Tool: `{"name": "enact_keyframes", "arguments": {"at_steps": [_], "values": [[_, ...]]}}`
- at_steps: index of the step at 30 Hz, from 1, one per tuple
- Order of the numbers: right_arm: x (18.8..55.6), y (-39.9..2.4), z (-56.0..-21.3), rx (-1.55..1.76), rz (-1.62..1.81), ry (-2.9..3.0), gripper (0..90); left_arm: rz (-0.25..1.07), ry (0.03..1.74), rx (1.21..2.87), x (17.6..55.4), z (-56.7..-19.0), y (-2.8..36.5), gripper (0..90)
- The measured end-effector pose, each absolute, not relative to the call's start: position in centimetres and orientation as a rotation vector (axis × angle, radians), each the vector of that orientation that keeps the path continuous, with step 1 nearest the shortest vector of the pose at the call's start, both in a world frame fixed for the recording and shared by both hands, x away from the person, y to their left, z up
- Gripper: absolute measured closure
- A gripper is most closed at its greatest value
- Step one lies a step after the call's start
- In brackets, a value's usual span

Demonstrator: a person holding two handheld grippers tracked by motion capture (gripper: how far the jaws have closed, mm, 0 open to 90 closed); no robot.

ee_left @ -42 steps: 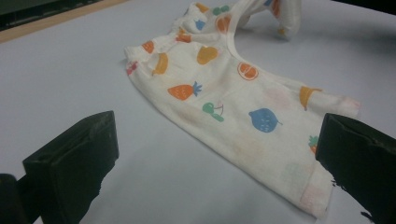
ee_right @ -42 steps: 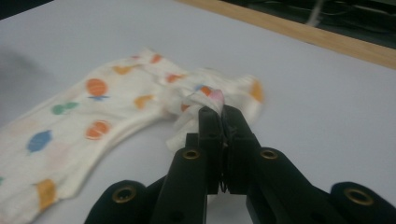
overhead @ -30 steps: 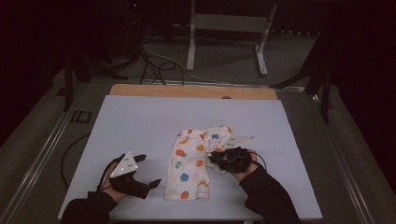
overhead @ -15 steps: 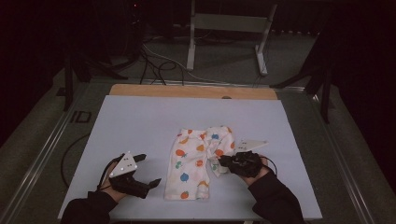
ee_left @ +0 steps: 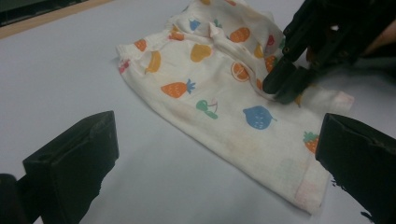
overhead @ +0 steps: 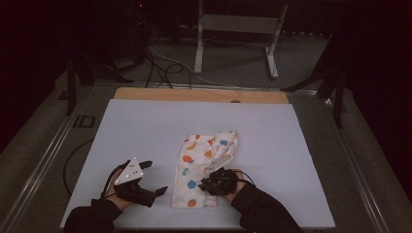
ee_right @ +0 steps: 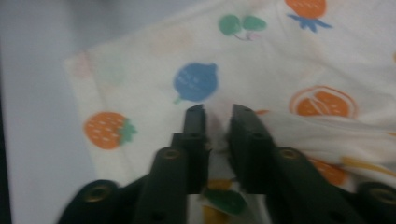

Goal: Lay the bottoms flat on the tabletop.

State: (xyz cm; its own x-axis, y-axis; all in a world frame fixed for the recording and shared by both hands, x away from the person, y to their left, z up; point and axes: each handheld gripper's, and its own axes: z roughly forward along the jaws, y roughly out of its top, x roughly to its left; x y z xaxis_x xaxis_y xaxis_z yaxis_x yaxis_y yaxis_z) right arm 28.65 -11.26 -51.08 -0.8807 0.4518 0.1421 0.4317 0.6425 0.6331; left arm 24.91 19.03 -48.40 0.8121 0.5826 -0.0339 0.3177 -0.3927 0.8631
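Observation:
A white cloth [overhead: 194, 165] printed with coloured fruit lies folded on the pale table [overhead: 145, 126]. My right gripper [overhead: 205, 184] points down onto the cloth's near right part. In the right gripper view its jaws [ee_right: 217, 114] stand a narrow gap apart, having just been opening, over the cloth [ee_right: 280, 56], and a raised fold runs up against the right-hand jaw. My left gripper [overhead: 154, 177] rests wide open to the left of the cloth with nothing between its fingers. The left gripper view shows the cloth [ee_left: 205, 79] ahead and the right gripper [ee_left: 282, 88] with its tips on it.
A wooden strip [overhead: 199, 94] borders the table's far edge. Beyond it on the dark floor are cables [overhead: 160, 68] and a metal stand [overhead: 238, 29]. A metal rail [overhead: 43, 160] runs along the table's left side.
My right gripper has moved left and toward the person along the cloth, and the cloth's right side now lies in a longer fold. The left gripper has stayed put.

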Motion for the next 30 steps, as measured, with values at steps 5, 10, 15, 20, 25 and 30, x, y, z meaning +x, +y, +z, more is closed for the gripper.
{"name": "enact_keyframes", "arguments": {"at_steps": [5, 10, 15, 20, 25, 30], "values": [[28.4, -11.3, -50.1, 0.718, 1.094, 2.831, 57.6, 0.338, 0.668, 2.012, 24.9, -48.5, 19.0, 0.6], [28.4, -12.9, -46.8, 0.678, 1.204, 2.711, 53.8, 0.34, 0.674, 2.008, 25.0, -48.4, 19.1, 0.6], [28.3, -15.9, -44.4, 0.738, 1.24, 2.568, 61.4, 0.342, 0.667, 2.01, 24.9, -48.4, 19.0, 0.6], [28.9, -19.3, -46.1, 0.899, 1.182, 2.534, 68.9, 0.341, 0.663, 2.011, 24.8, -48.4, 18.9, 0.6], [29.5, -20.8, -48.4, 1.01, 1.1, 2.542, 67.4, 0.34, 0.664, 2.008, 24.8, -48.4, 18.8, 0.6], [30.7, -20.9, -50.9, 1.068, 1.053, 2.611, 73.9, 0.336, 0.66, 2.009, 24.8, -48.5, 18.7, 0.6]]}}
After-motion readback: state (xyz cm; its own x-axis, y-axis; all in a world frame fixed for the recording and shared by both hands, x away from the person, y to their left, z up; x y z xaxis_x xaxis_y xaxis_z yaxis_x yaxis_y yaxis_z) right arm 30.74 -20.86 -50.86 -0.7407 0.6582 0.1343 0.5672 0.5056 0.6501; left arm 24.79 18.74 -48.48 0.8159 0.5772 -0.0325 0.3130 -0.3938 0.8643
